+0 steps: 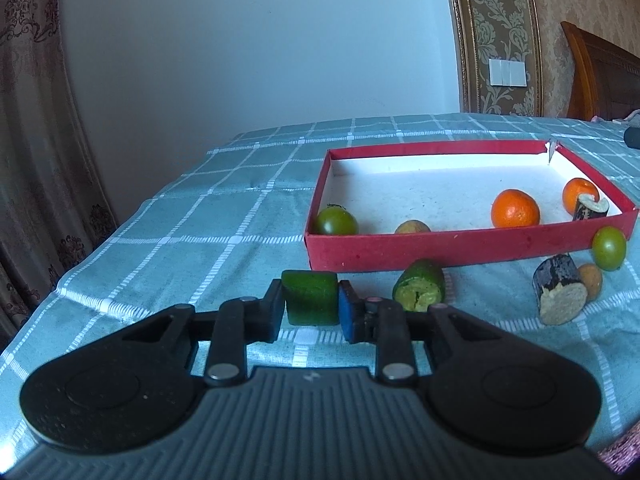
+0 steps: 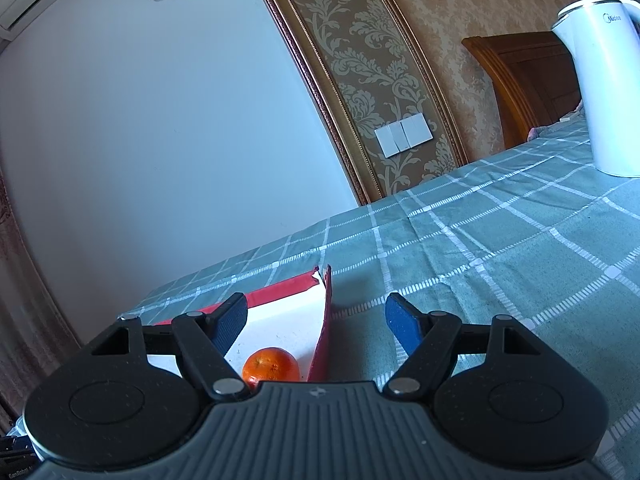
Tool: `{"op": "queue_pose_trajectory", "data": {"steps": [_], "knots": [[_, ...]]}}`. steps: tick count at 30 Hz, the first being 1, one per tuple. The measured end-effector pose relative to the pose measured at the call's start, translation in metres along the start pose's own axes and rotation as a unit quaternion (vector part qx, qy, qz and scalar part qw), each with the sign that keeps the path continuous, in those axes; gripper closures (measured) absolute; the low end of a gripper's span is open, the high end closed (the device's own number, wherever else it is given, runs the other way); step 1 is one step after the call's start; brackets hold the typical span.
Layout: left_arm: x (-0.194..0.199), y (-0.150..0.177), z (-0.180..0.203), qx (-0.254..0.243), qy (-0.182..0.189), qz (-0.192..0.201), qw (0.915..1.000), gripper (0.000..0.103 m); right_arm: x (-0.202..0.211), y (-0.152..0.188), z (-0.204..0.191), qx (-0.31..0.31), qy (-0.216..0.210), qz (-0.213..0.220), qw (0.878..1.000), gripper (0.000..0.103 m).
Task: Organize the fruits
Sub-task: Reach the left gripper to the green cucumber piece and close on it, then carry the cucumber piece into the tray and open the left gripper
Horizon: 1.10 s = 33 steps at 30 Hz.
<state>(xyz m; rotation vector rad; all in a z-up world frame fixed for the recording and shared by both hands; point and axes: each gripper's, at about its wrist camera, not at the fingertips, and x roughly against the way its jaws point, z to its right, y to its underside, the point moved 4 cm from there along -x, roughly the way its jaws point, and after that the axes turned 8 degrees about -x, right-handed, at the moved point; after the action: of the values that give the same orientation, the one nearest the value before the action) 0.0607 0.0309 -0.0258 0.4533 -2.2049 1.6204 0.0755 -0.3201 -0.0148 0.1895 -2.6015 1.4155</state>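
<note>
Left gripper (image 1: 311, 300): fingers pinch a green cucumber chunk (image 1: 310, 298) from both sides, just in front of the box's near left corner, over the checked cloth (image 1: 180, 216) on the counter. Red box (image 1: 460, 246), white inside, sits on the cloth beyond the gripper; it holds, left to right, a green tomato (image 1: 335, 221) in the near left corner, a tan fruit (image 1: 412, 227) against the near wall, an orange (image 1: 515, 209), a second orange (image 1: 580, 194) and a dark-skinned cut piece (image 1: 591, 209) in the near right corner. Outside the box, on the cloth in front of its near wall: a cucumber piece (image 1: 420, 291) with its pale cut face toward the camera, a dark-barked cut piece (image 1: 560, 294), a small tan fruit (image 1: 591, 280) touching it, and a second green tomato (image 1: 609, 248) by the box's right corner. Right gripper (image 2: 316, 322): fingers spread wide, holding nothing, hovering over the box's right wall (image 2: 322, 344); one orange (image 2: 271, 369) lies inside the box just below them. White kettle (image 2: 604, 80) stands on the cloth far right. Wall switches (image 2: 403, 135) and a wooden headboard (image 2: 532, 84) lie behind.
</note>
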Motion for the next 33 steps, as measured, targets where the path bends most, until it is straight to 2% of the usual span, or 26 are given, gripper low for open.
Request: {"op": "queue_pose_trajectory", "data": {"steps": [18,33], "knots": [[-0.002,-0.033,0.016,0.004,0.004,0.007,1.0,0.077,-0.002,0.002,0.0,0.002,0.0,-0.001,1.0,0.027],[-0.046,-0.067,0.013,0.013,-0.003,-0.001,0.9999,0.077,-0.003,0.002,0.0,0.002,0.0,-0.002,1.0,0.027]]}}
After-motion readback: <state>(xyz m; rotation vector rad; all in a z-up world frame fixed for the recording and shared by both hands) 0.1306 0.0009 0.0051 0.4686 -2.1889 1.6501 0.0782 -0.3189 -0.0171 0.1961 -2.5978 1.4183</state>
